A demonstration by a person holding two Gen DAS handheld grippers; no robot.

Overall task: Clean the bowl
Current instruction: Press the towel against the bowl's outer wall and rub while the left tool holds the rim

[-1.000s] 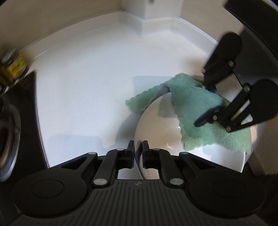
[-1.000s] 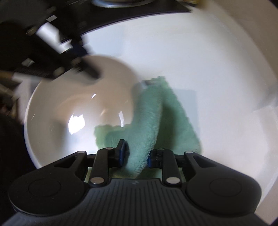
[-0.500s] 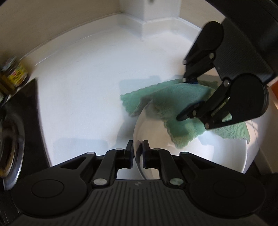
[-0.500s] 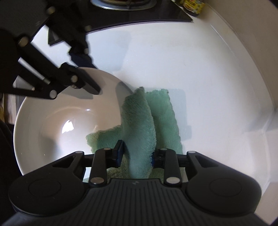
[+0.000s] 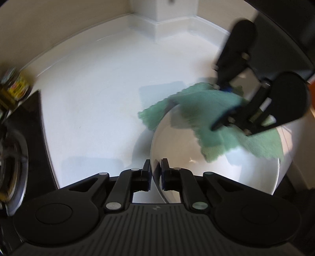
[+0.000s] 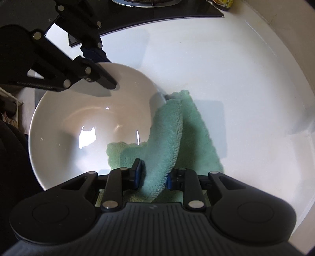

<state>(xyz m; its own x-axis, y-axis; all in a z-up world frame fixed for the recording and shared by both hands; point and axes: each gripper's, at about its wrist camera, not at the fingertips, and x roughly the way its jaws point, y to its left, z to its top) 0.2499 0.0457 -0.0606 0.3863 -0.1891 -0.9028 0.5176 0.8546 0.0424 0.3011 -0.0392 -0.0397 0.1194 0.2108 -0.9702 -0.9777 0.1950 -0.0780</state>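
One white bowl [image 6: 82, 126]; one green microfibre cloth [image 6: 169, 141]; two black two-finger grippers, the left [image 5: 156, 175] and the right [image 6: 152, 175]; one yellow-labelled jar [image 5: 14, 90]; one stove burner [image 6: 145, 2].

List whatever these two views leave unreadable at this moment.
- Jar label, left view: smeared by motion blur; in the right view the top edge cuts it off.
- Bowl near rim, right view: hidden behind the right claw's body.
- Cloth lower end, right view: hidden under that same body.
- Stove burner, right view: cropped by the top edge.
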